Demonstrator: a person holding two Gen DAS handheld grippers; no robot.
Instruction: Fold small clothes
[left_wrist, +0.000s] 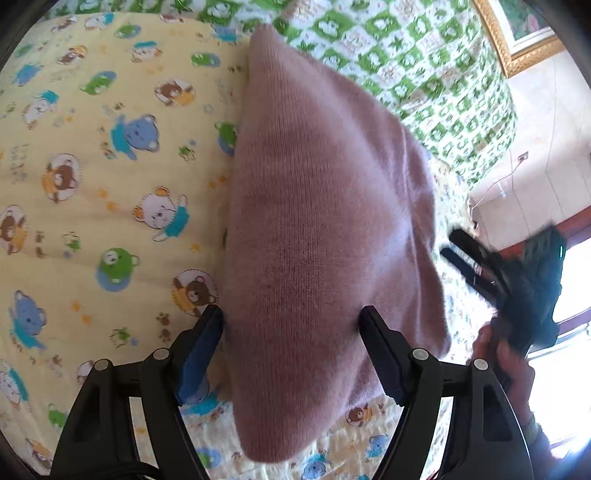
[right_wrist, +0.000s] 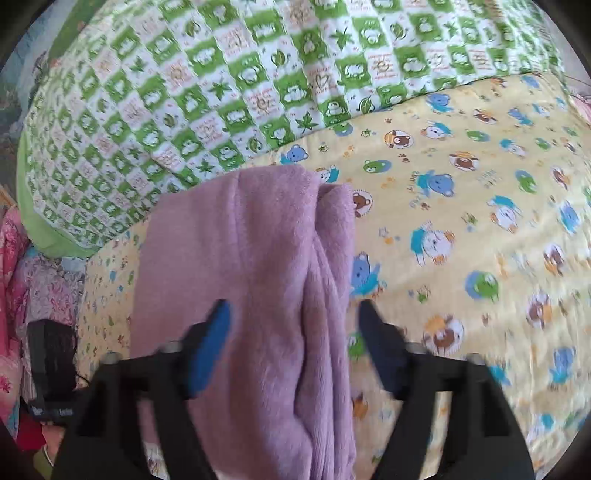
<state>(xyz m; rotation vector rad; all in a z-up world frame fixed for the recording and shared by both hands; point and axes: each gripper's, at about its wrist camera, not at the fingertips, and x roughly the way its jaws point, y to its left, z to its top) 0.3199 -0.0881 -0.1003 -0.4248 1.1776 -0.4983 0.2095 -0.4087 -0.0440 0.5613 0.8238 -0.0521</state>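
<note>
The mauve knit garment (left_wrist: 325, 221) lies folded lengthwise on the bear-print sheet (left_wrist: 92, 166), near the green quilt (right_wrist: 221, 92). Left gripper (left_wrist: 291, 321) straddles it, jaws spread, nothing pinched; right gripper (right_wrist: 295, 314) likewise gapes above, probably lining up another fold.

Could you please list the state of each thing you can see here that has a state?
Mauve knit garment: folded into a narrow stack, lying on the bear-print sheet.
Left tool: open, fingers either side of the garment.
Right tool: open, above the garment, blurred.
Green checked quilt: lying over the sheet's far edge.
</note>
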